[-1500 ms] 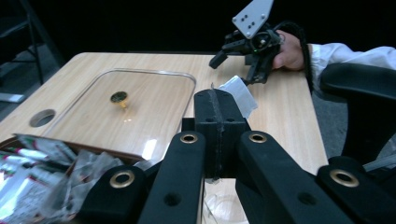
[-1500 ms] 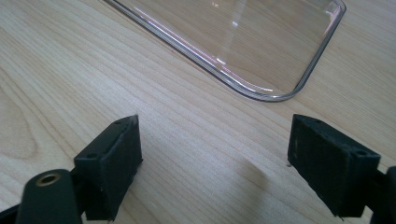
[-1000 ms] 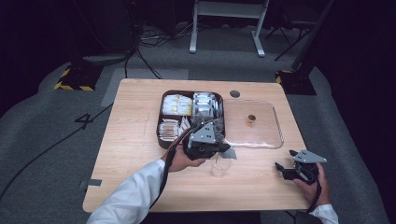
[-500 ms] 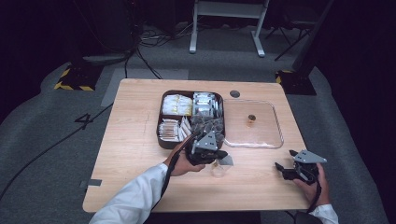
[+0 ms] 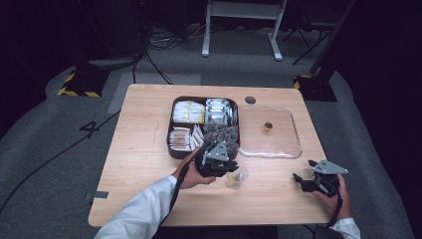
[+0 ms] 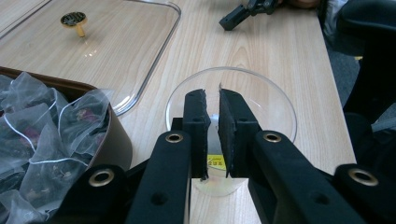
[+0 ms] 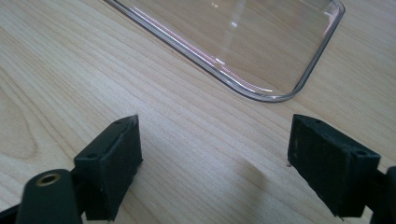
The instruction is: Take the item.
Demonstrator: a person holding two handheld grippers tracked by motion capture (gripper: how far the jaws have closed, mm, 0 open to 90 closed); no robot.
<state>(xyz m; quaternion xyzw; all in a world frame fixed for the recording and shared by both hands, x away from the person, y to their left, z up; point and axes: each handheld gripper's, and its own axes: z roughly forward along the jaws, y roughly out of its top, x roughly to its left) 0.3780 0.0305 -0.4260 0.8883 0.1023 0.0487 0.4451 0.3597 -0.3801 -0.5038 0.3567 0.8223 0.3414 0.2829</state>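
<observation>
A clear glass cup (image 5: 237,177) (image 6: 275,100) stands on the table in front of the brown tray. My left gripper (image 5: 225,167) (image 6: 212,95) points down into its mouth. Its jaws have just been opening and now stand a narrow gap apart. A small yellow tag (image 6: 215,161) shows low in the gap, inside the cup; whether the pads touch it I cannot tell. My right gripper (image 5: 300,180) (image 7: 215,123) rests at the table's right front, wide open with only bare wood between its pads (image 7: 116,154). It also shows far off in the left gripper view (image 6: 233,17).
The brown tray (image 5: 170,144) (image 6: 119,140) holds packets and mesh tea bags (image 6: 42,126). To its right lies a clear lid (image 5: 271,134) (image 6: 116,42) (image 7: 261,42) with a gold knob (image 5: 268,126) (image 6: 74,21). The right table edge (image 6: 334,93) is near.
My left gripper has sunk toward the glass cup and its jaws have parted a little. The right gripper has stayed where it was.
</observation>
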